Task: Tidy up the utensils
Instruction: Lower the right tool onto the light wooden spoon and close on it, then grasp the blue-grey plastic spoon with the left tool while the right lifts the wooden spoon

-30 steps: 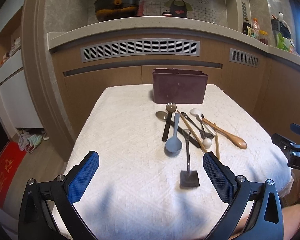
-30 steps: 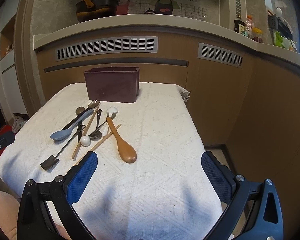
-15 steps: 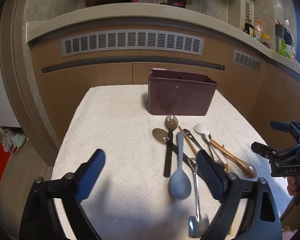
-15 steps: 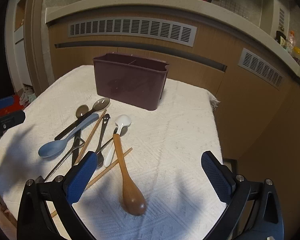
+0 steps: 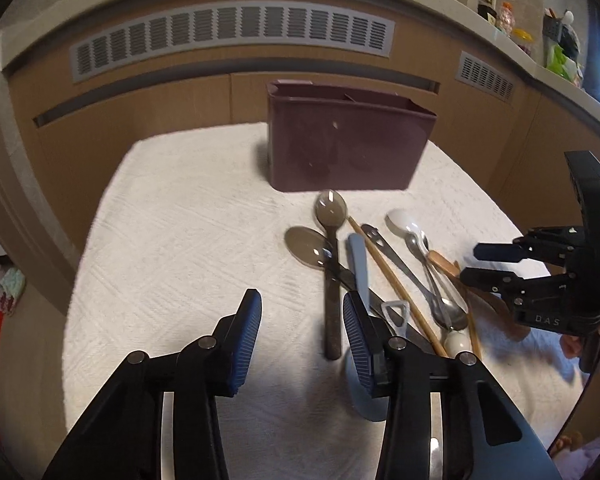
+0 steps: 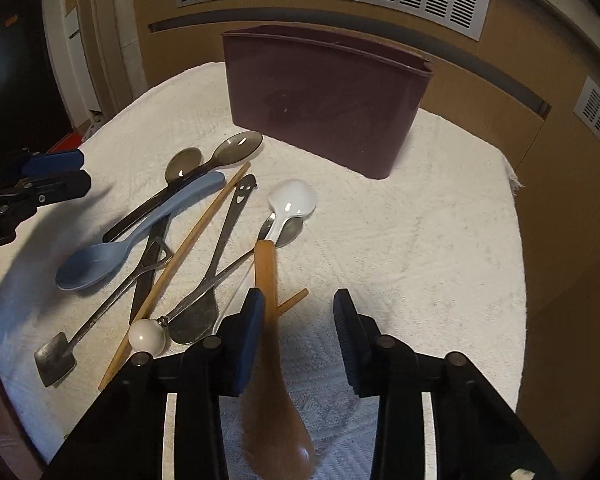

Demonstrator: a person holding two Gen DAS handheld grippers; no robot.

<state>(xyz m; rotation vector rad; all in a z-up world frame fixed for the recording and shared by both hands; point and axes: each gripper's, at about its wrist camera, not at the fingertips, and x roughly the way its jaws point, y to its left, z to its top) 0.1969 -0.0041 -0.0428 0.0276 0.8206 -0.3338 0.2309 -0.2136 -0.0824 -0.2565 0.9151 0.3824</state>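
Both grippers, left gripper [image 5: 302, 326] and right gripper [image 6: 299, 326], have their fingers spread over the spoons [image 6: 140, 236] lying loose on the tabletop [image 6: 400, 240] near the purple box [image 6: 324, 100].

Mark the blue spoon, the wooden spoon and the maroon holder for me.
blue spoon [image 6: 96, 266]: right wrist view, on its bowl.
wooden spoon [image 6: 265, 268]: right wrist view, on its handle.
maroon holder [image 5: 344, 152]: left wrist view, on its front wall.
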